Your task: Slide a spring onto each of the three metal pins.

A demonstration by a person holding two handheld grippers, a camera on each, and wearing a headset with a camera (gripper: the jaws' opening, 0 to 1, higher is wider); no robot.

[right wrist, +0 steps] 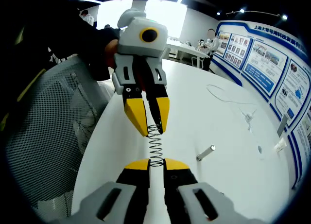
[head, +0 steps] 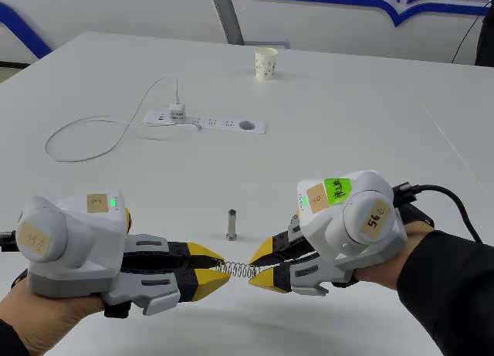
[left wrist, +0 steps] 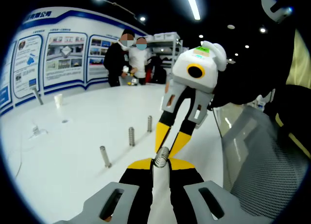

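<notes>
**One spring held crosswise, a bare pin just beyond**

Both grippers were clenched on a single spring (head: 238, 269). The left gripper (head: 222, 269) pinched one end and the right gripper (head: 255, 269) the other, so its long axis ran level from side to side. Just past it a bare pin (head: 231, 225) stood upright, crosswise to the coil, with neither gripper clearly nearer. We judged the spring needed standing on end above it. Farther off, the middle pin (left wrist: 131, 136) and far pin (left wrist: 149, 123) looked already coiled.
</notes>
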